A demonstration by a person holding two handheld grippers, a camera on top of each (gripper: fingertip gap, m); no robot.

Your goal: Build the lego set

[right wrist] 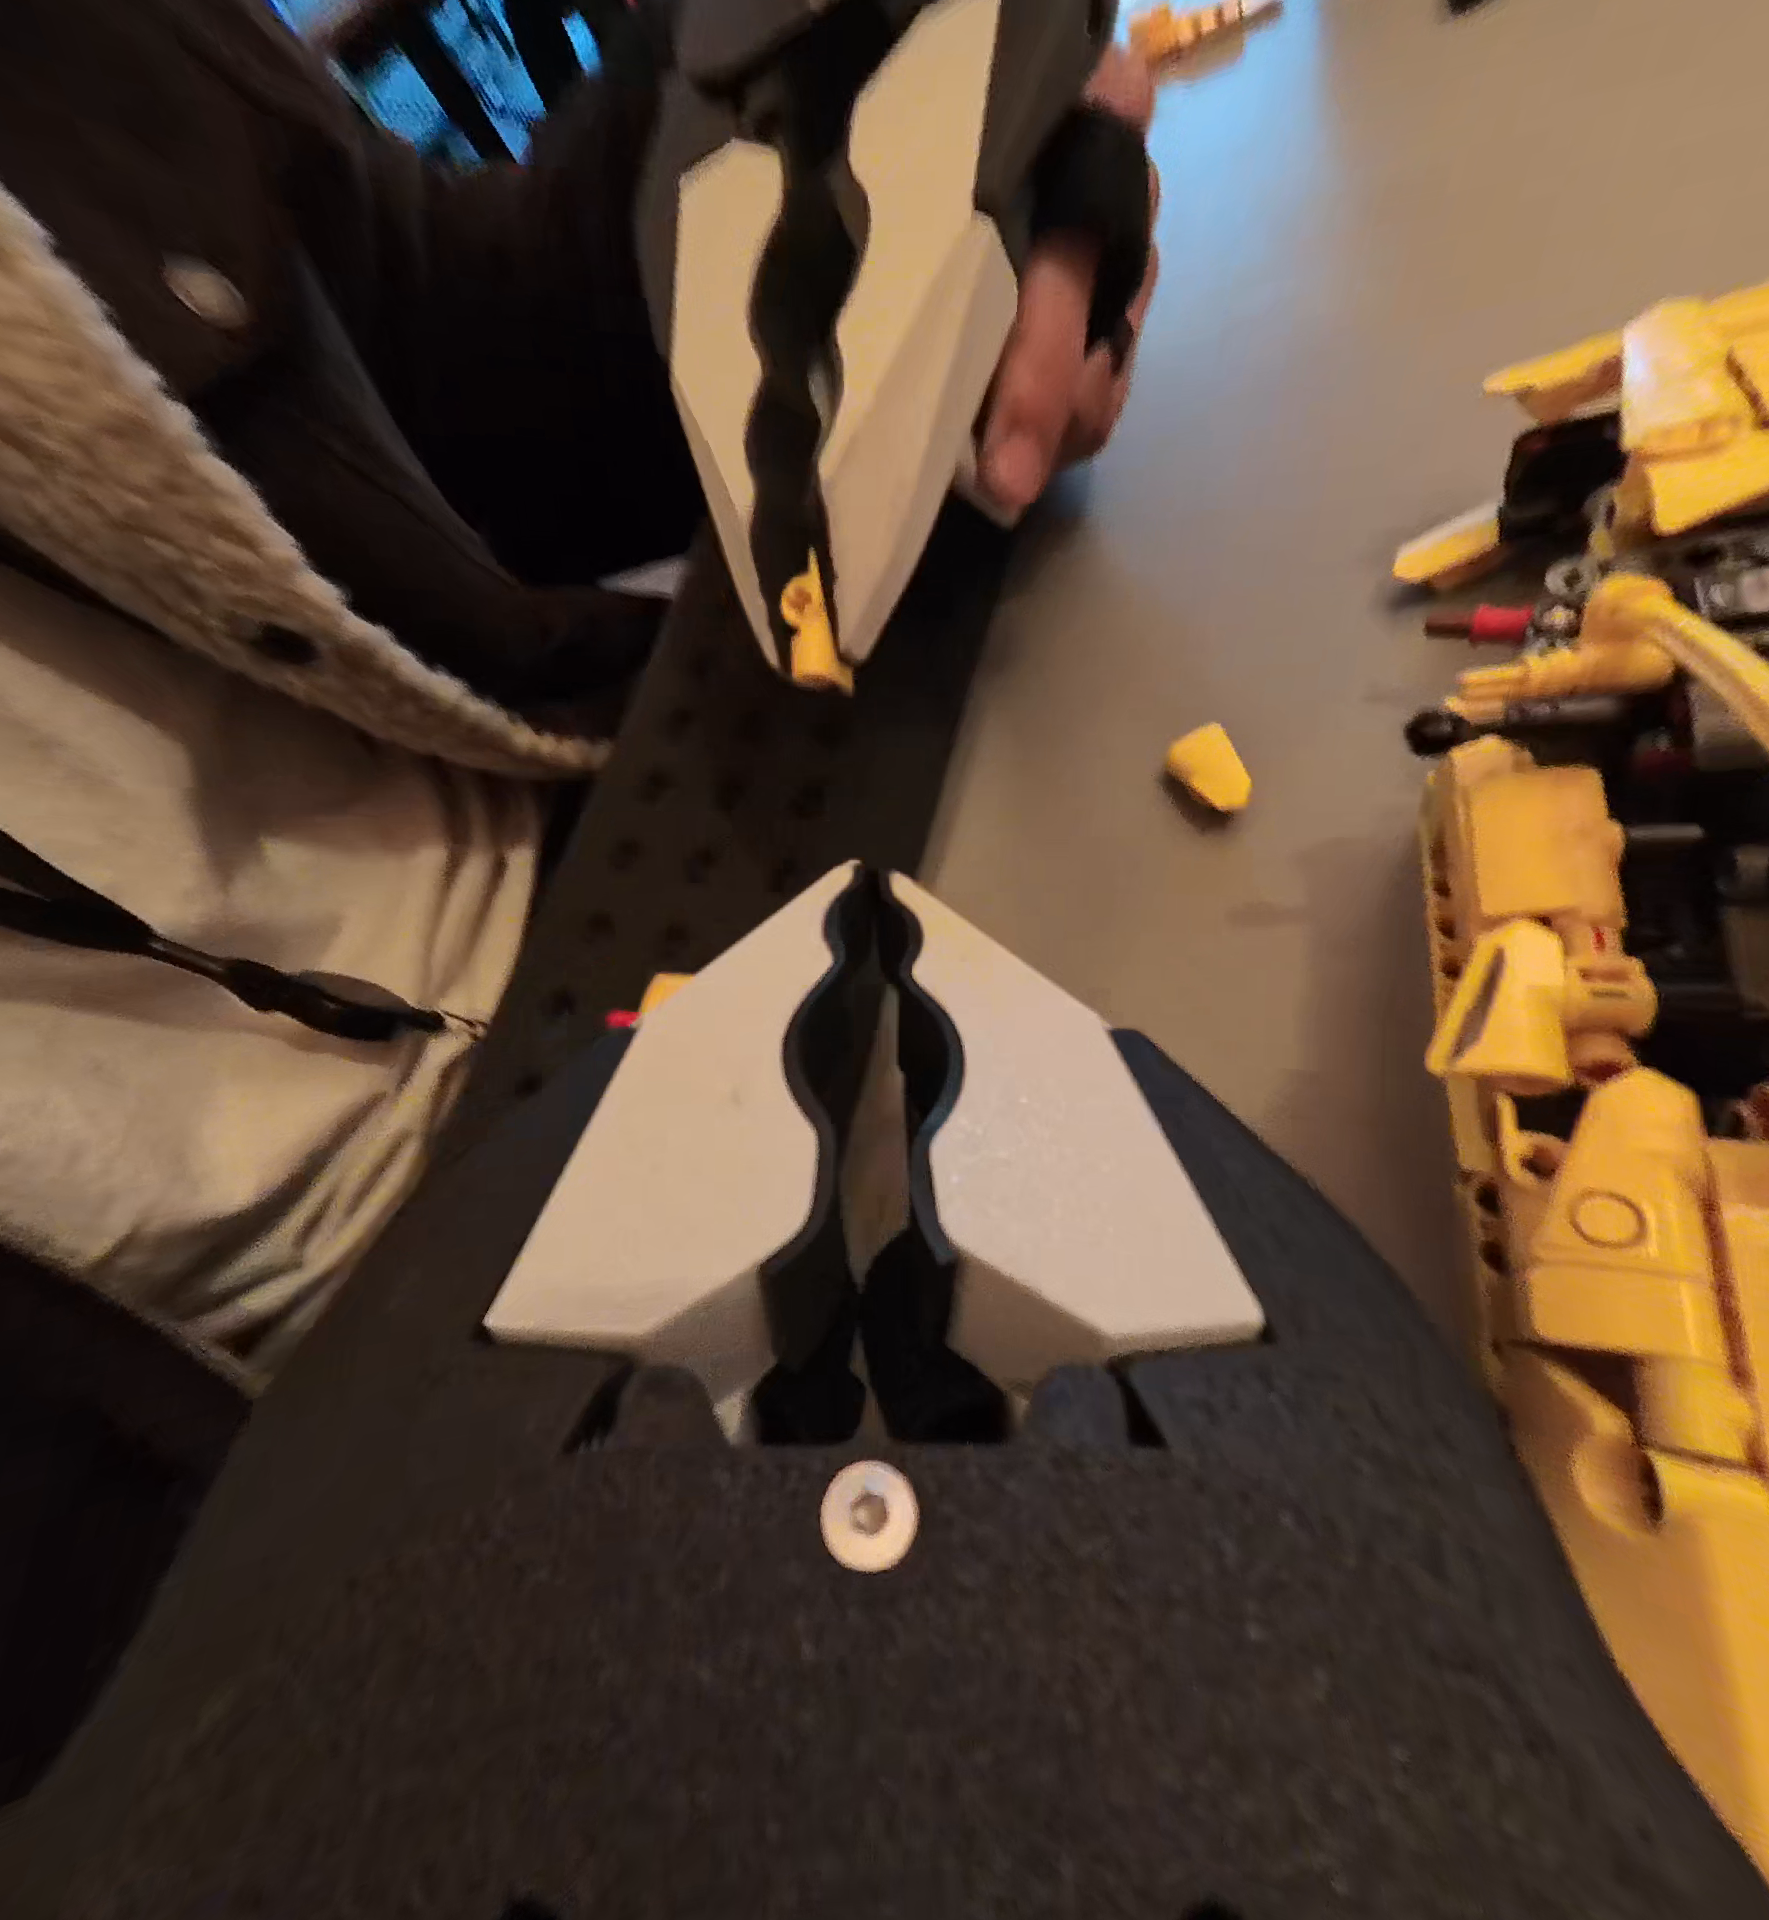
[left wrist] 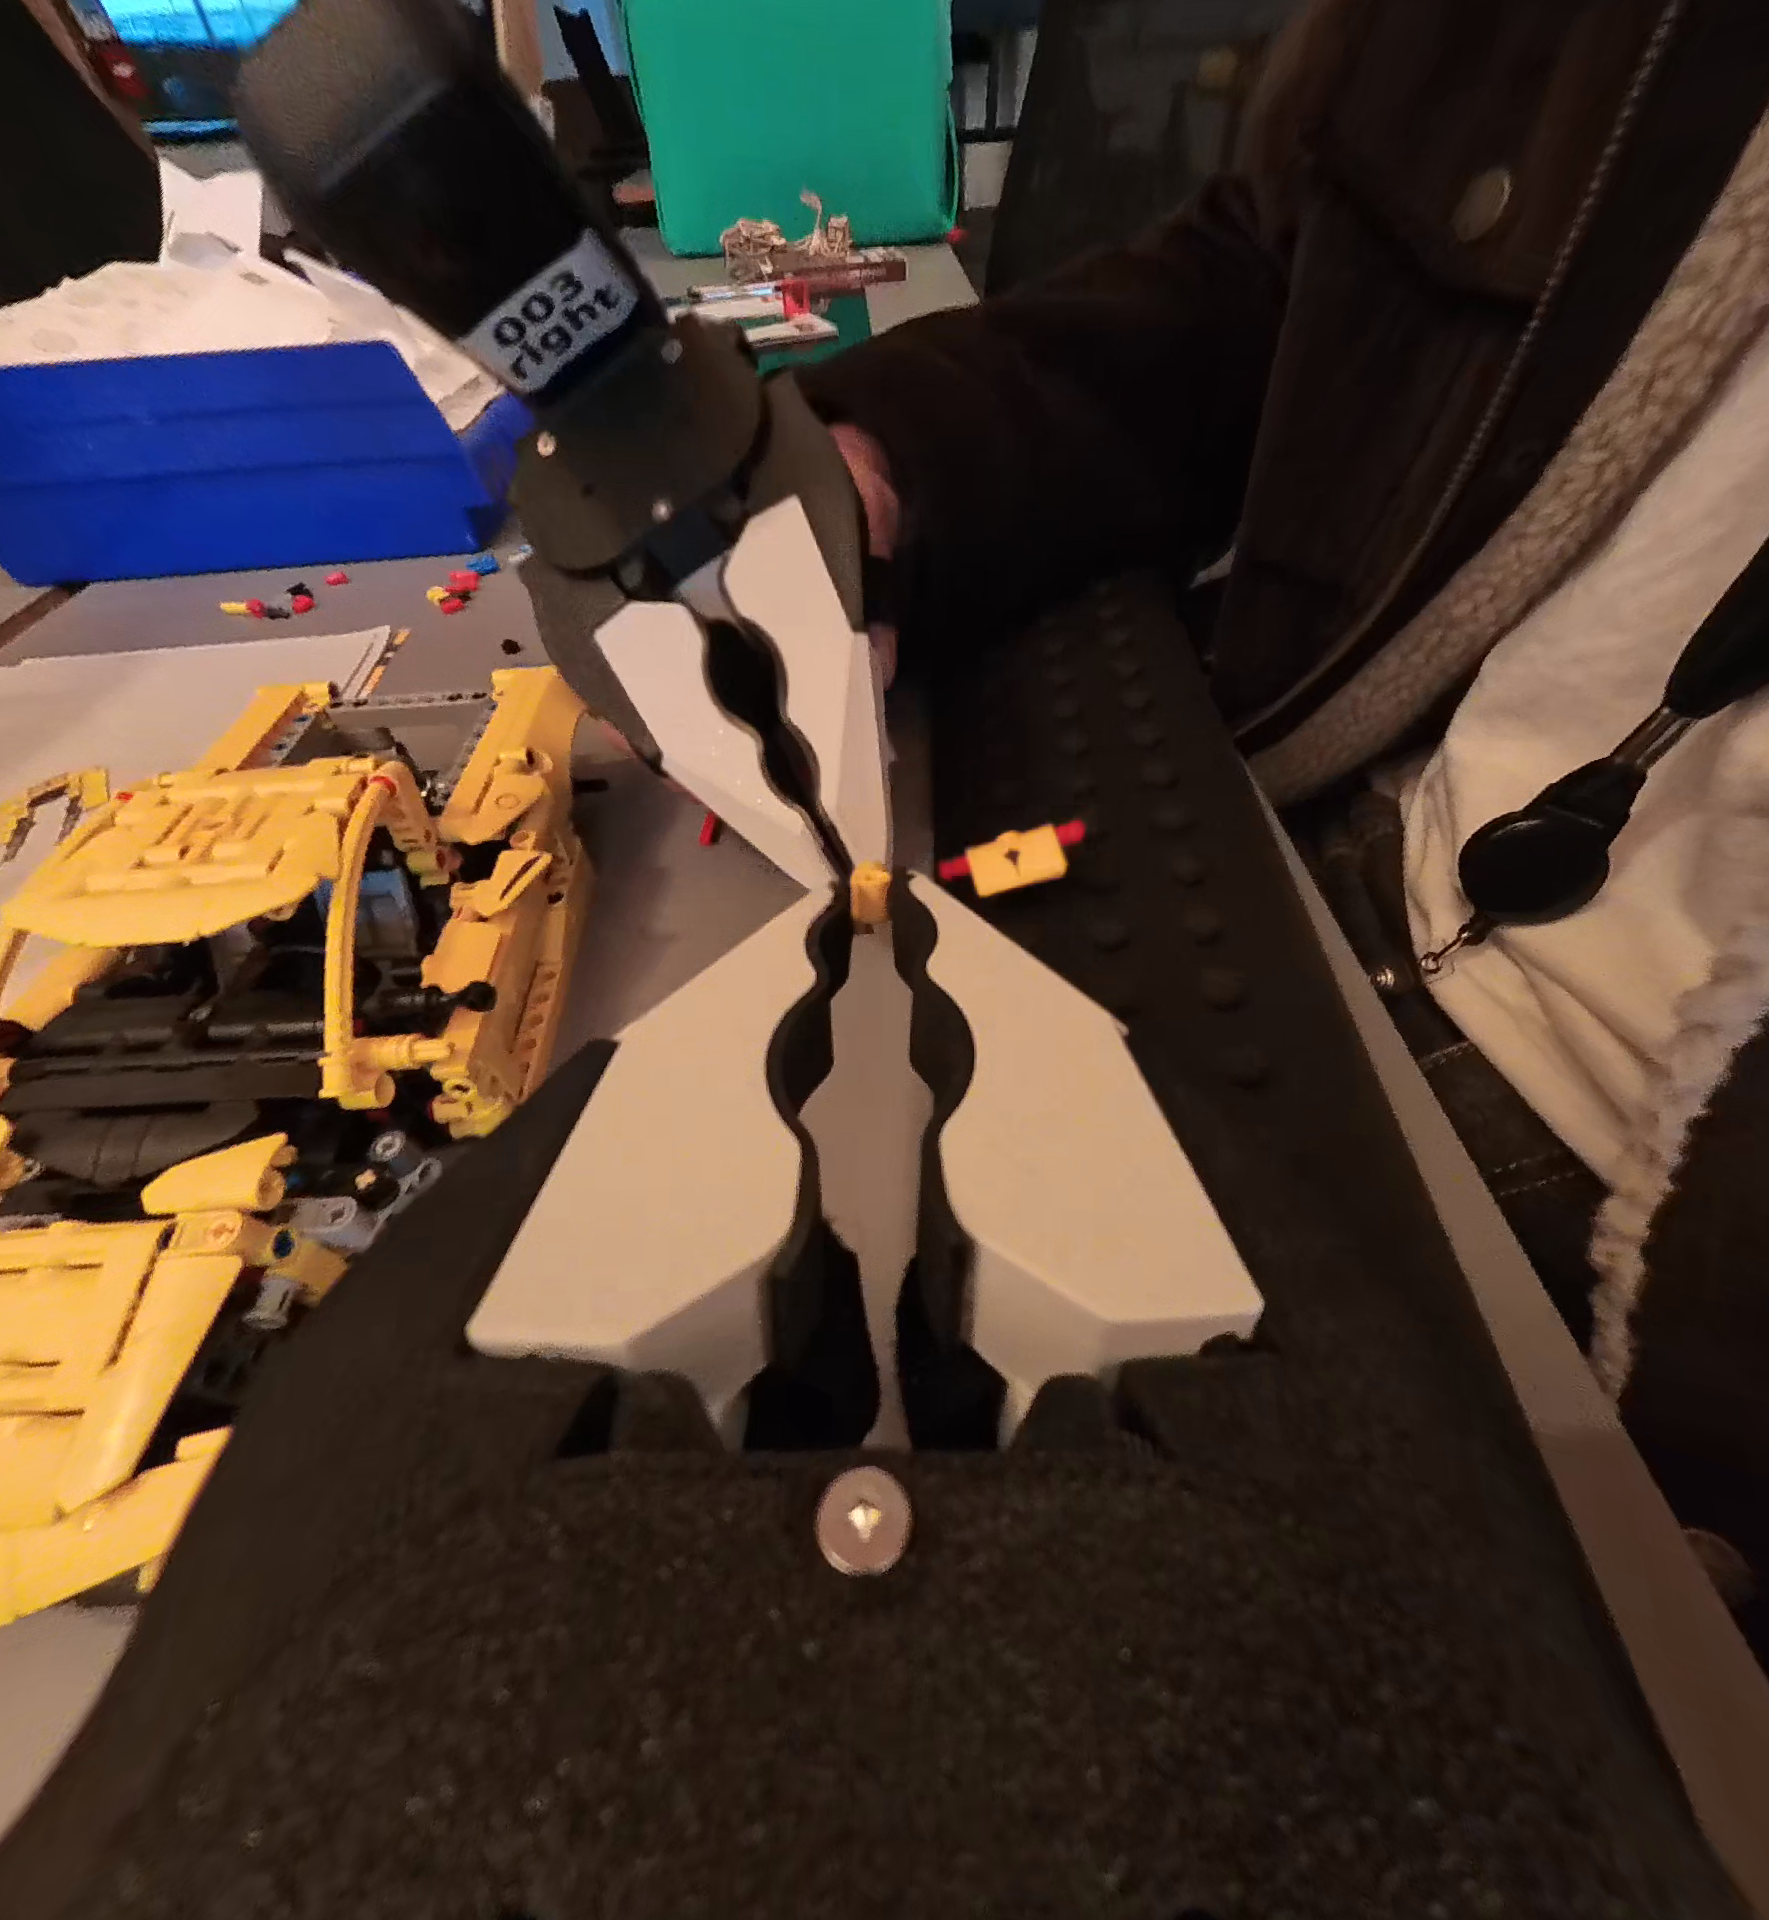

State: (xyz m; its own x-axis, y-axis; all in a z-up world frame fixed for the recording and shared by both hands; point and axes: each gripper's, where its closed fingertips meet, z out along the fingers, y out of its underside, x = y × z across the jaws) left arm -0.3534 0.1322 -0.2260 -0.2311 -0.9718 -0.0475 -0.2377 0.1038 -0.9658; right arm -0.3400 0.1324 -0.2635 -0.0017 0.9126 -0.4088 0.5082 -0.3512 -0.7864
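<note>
Left gripper (left wrist: 867, 896) clamped on a small yellow connector piece (left wrist: 868, 894) at its fingertips, held above the black studded plate (left wrist: 1160, 831). Right gripper (right wrist: 872, 883) tips pinched together, nothing visible between them. Yellow block with red axle (left wrist: 1013, 860) lies on the plate just right of the connector. Yellow car model (left wrist: 236, 997) sits left on the grey table (left wrist: 672, 904).

Yellow lego car (left wrist: 236, 935) with black inside parts, small yellow piece (left wrist: 867, 894), yellow block with red pins (left wrist: 1013, 860), black studded plate (left wrist: 1150, 831), blue bin (left wrist: 205, 457), green box (left wrist: 792, 114), grey table (right wrist: 1379, 312)
</note>
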